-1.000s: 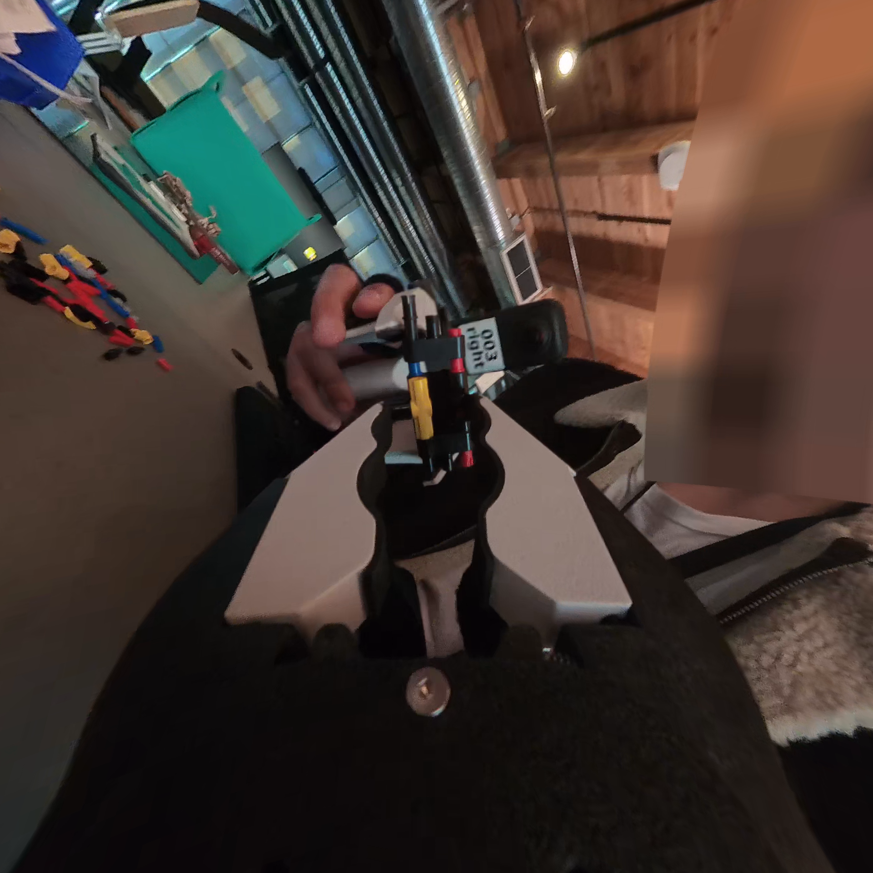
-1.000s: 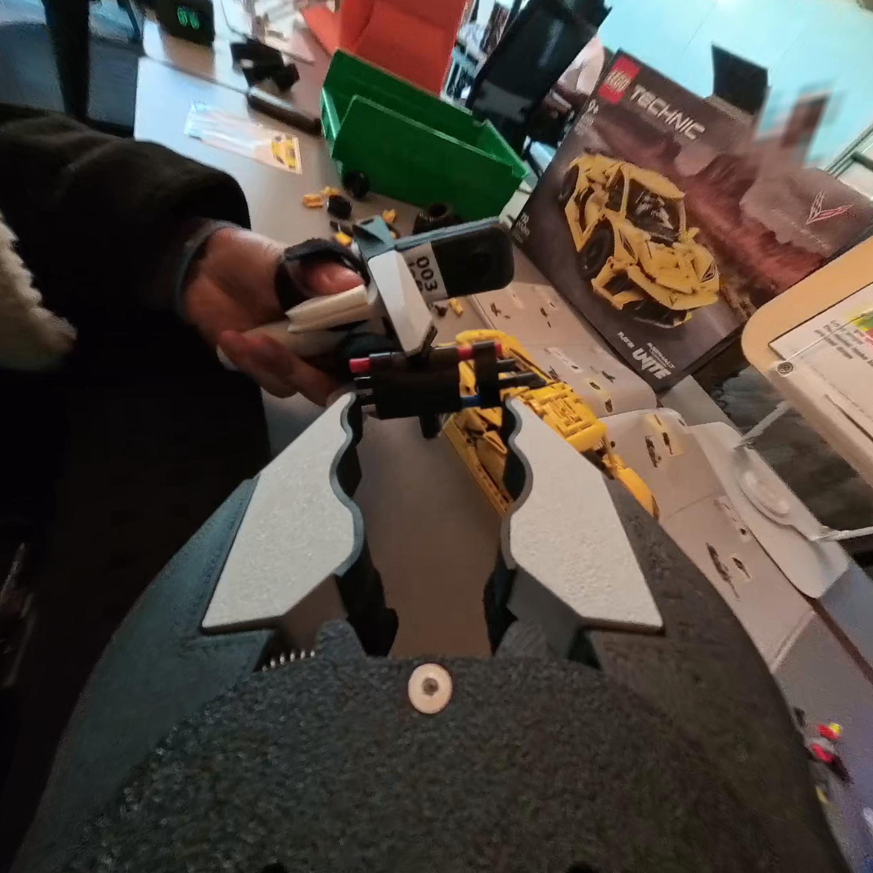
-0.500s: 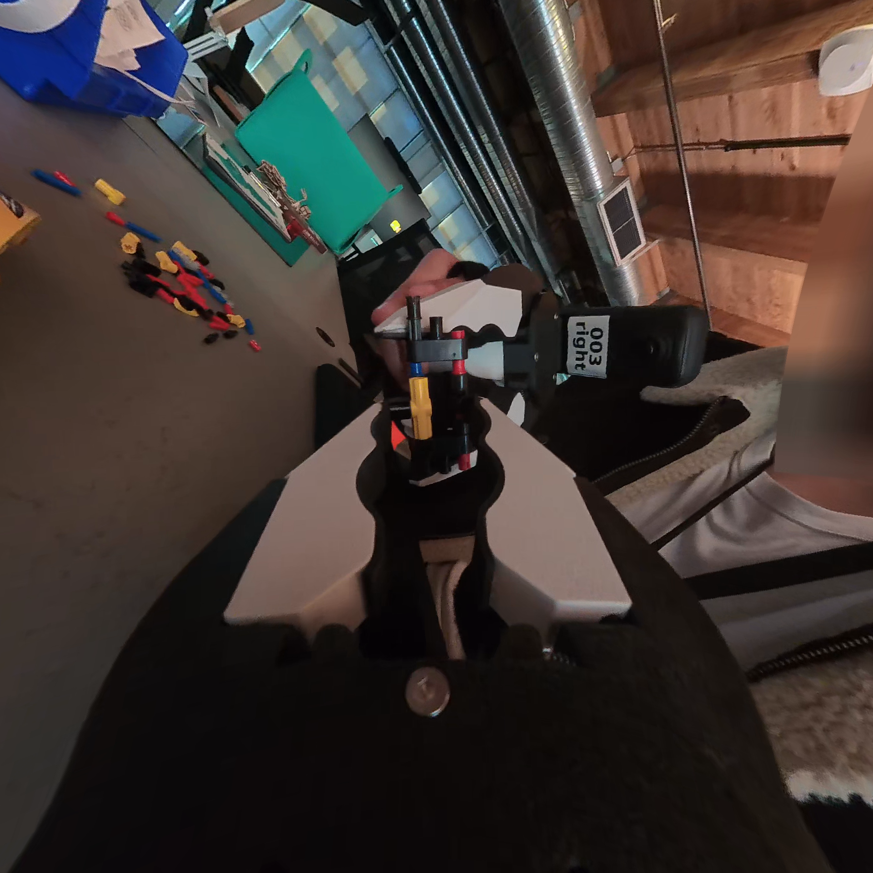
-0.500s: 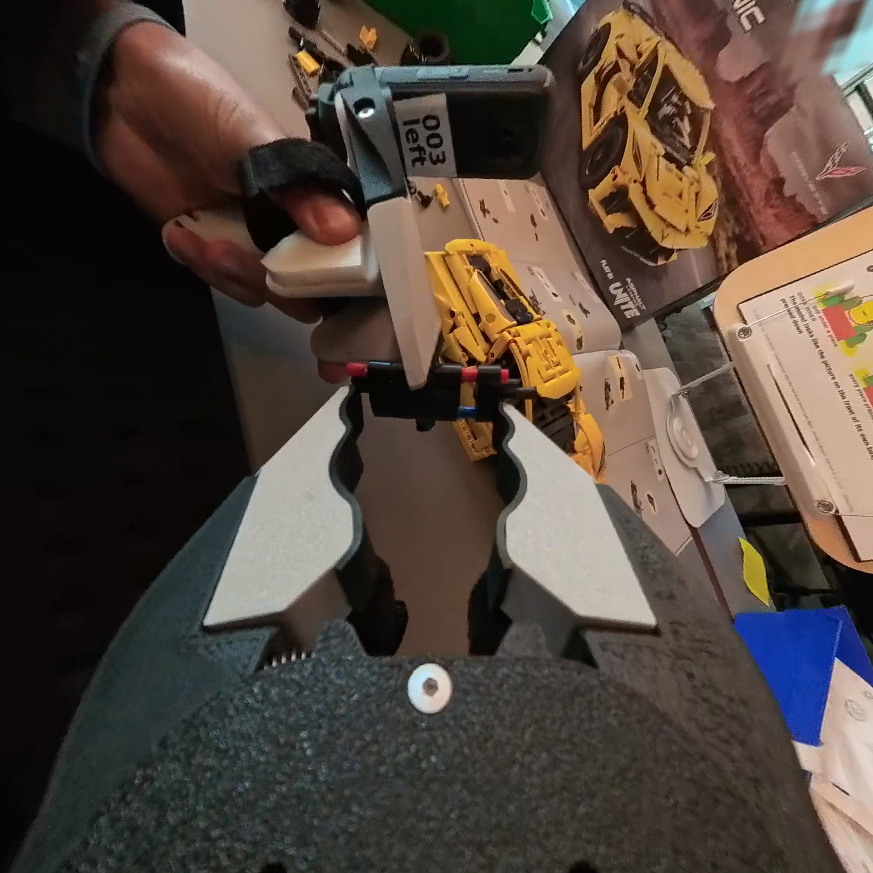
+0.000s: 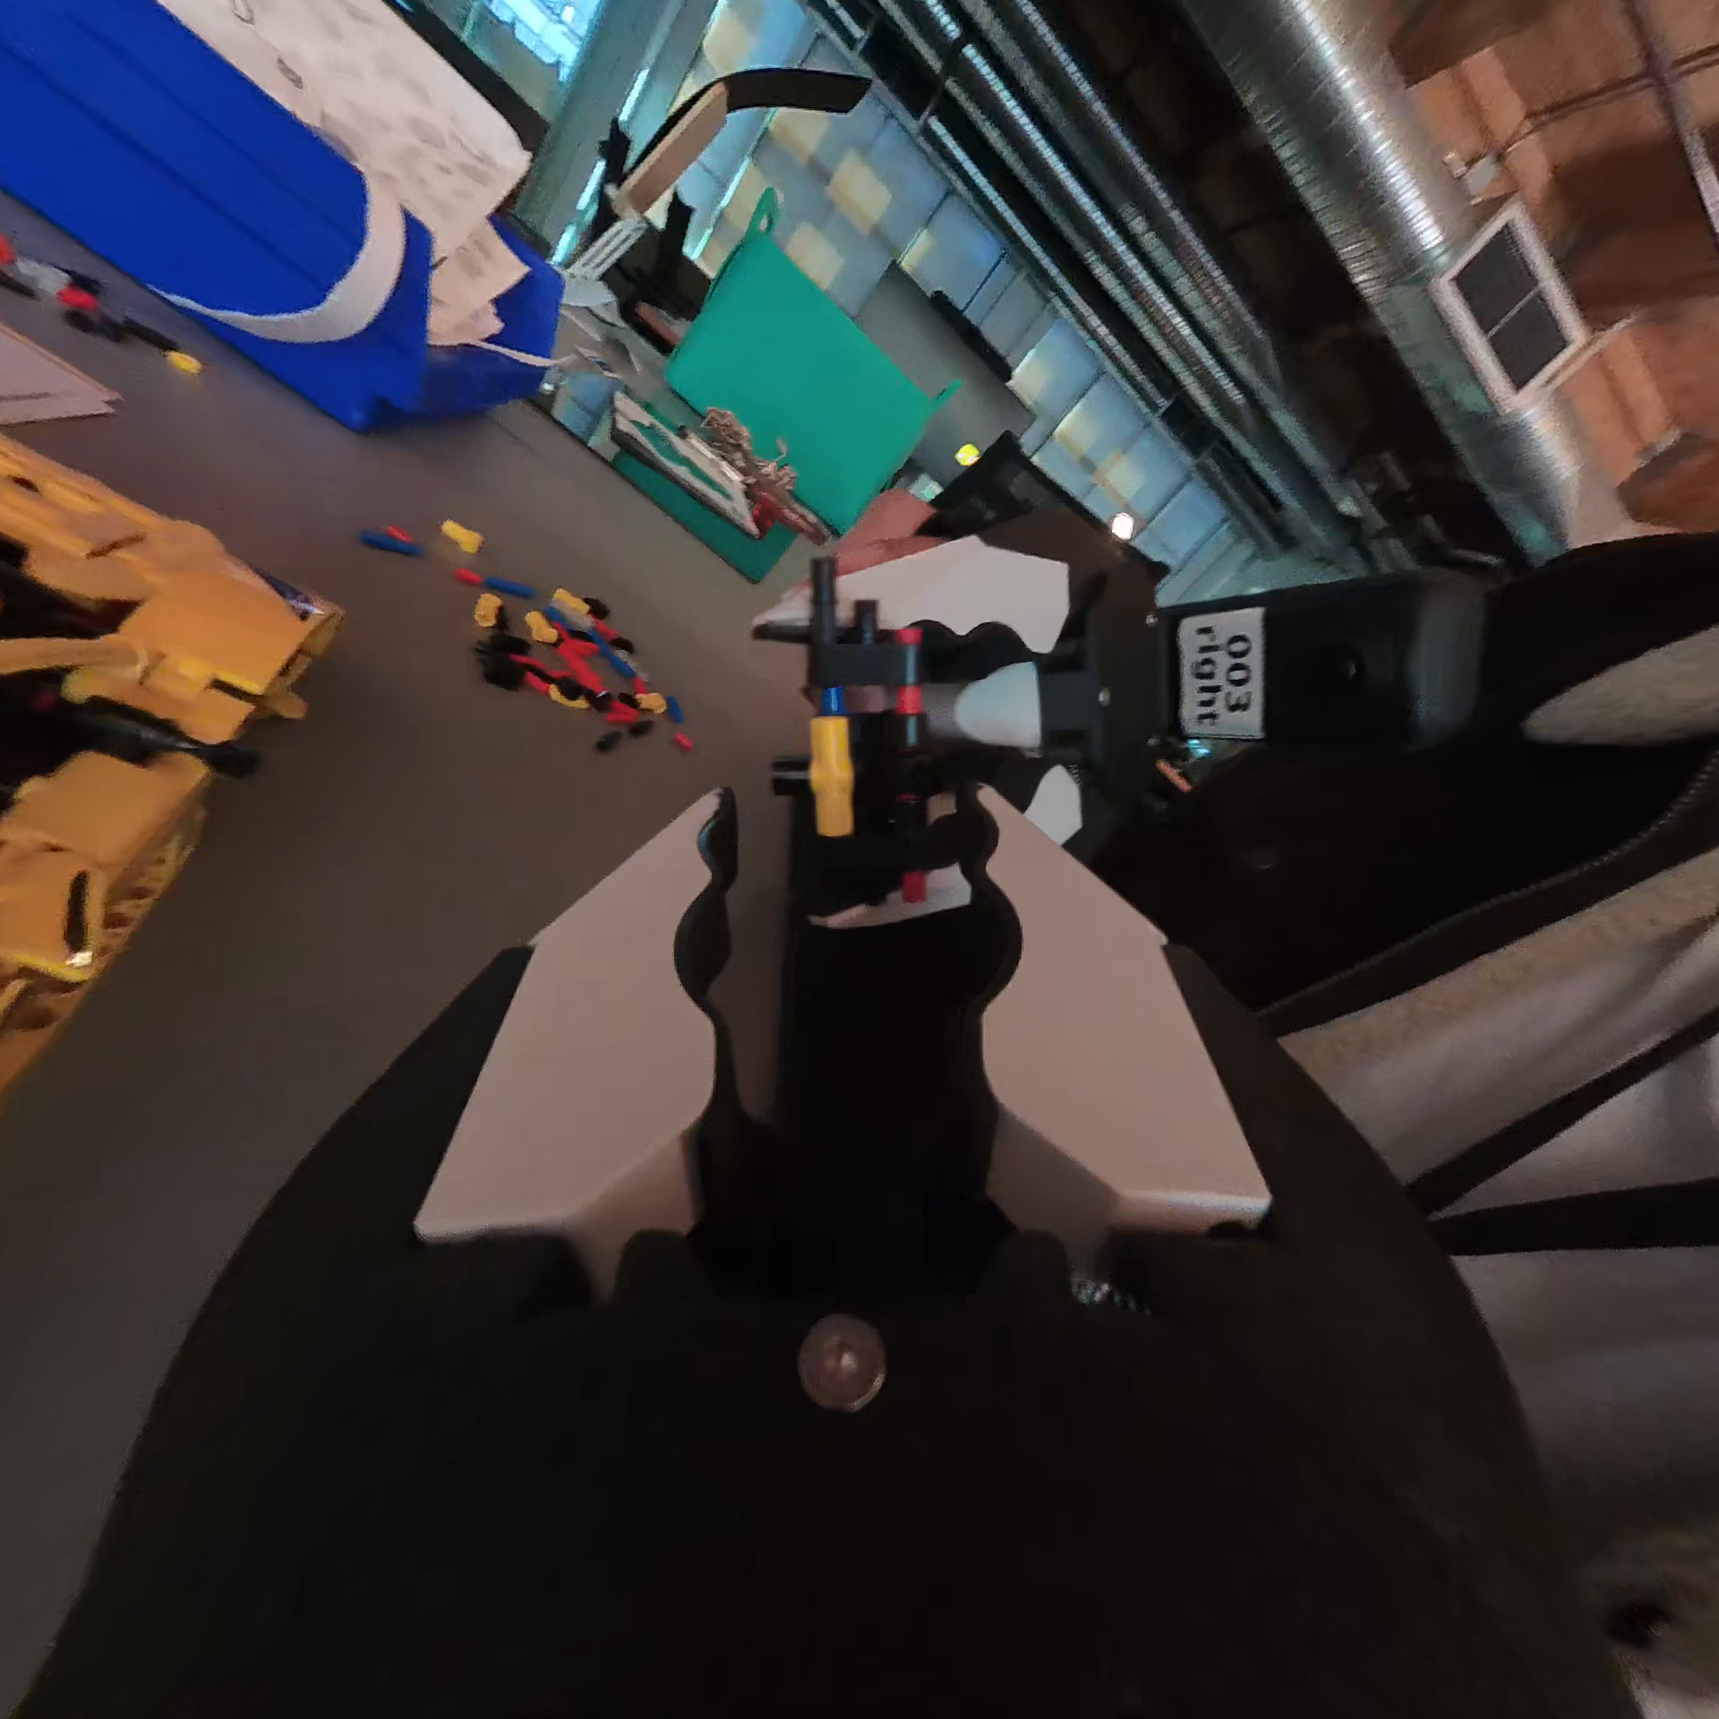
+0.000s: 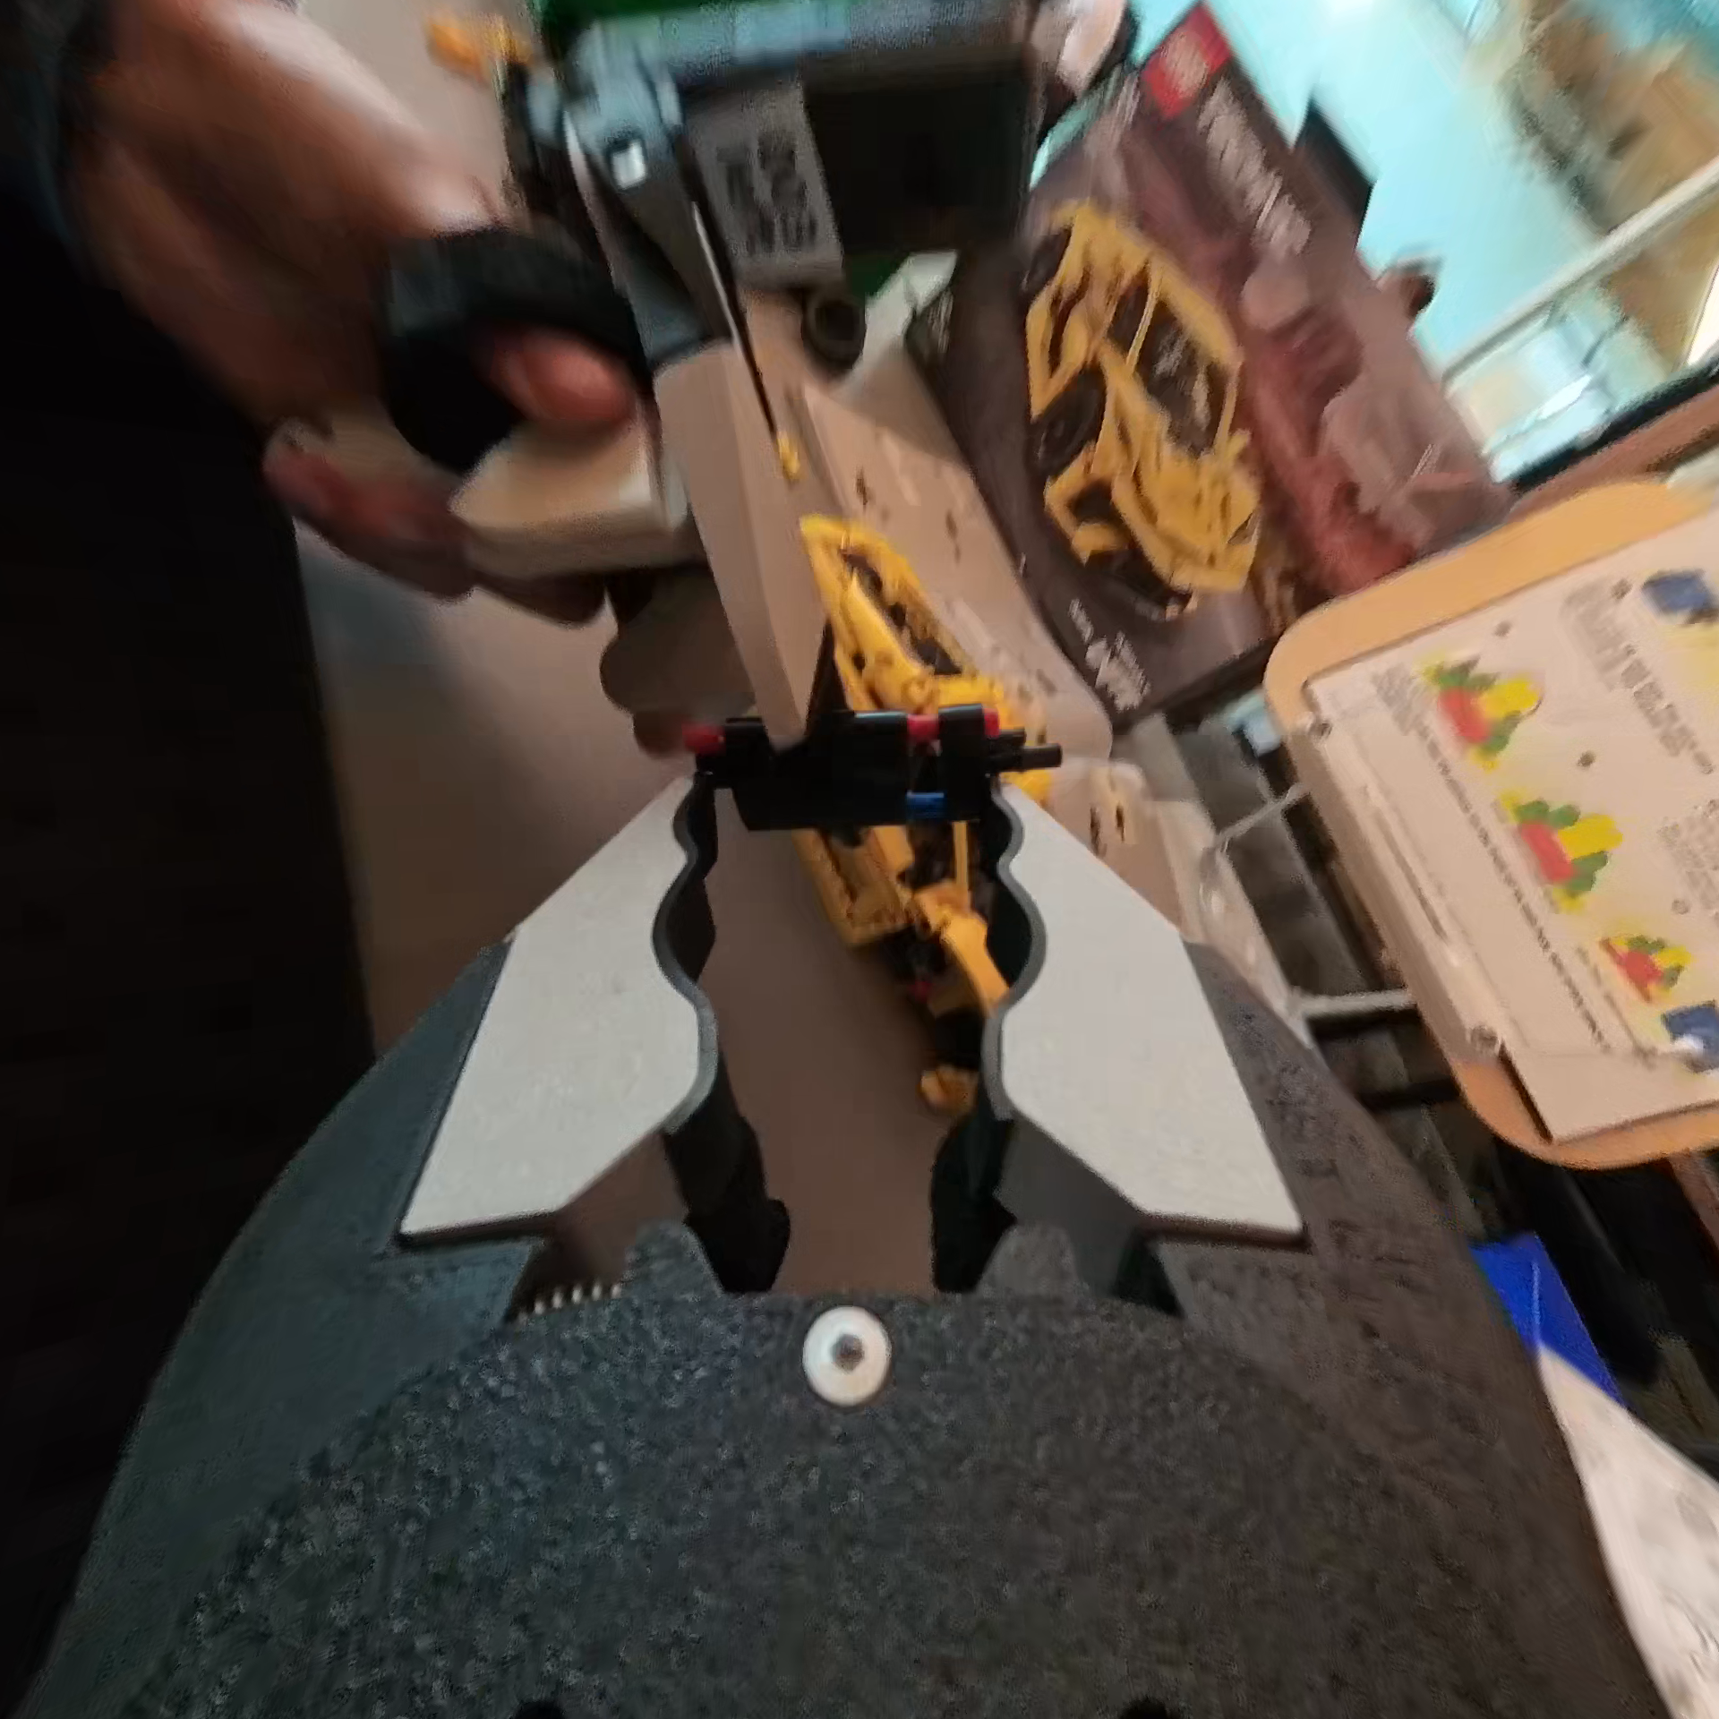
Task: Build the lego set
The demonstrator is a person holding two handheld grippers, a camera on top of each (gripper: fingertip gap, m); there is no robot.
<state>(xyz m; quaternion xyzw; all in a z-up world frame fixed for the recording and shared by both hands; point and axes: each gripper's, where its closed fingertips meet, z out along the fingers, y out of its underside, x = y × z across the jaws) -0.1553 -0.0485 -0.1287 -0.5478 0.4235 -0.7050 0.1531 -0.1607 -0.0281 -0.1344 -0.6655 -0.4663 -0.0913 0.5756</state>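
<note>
A small black lego assembly (image 5: 860, 670) with a yellow connector and red and blue pins hangs in the air between both grippers. My right gripper (image 6: 851, 791) is shut on its two ends (image 6: 837, 781). Its upper finger (image 5: 930, 586) shows in the left wrist view. My left gripper (image 5: 853, 800) sits around the assembly with its jaws slightly parted, and table shows between the left finger and the piece. One of its fingers (image 6: 735, 521) reaches down onto the assembly. The yellow lego car (image 6: 893, 651) lies on the table behind it and also shows in the left wrist view (image 5: 112, 651).
A pile of loose red, blue, yellow and black pieces (image 5: 567, 660) lies on the grey table. A blue bin (image 5: 233, 233) and a teal board (image 5: 800, 391) stand farther back. The set's box (image 6: 1209, 391) and a wooden stand with a printed sheet (image 6: 1507, 837) are at the right. Left and right tips are no more than a few centimetres apart.
Both grippers have swung down toward the table. The assembly has come in between the right gripper's fingertips. The left gripper's jaws have parted a little.
</note>
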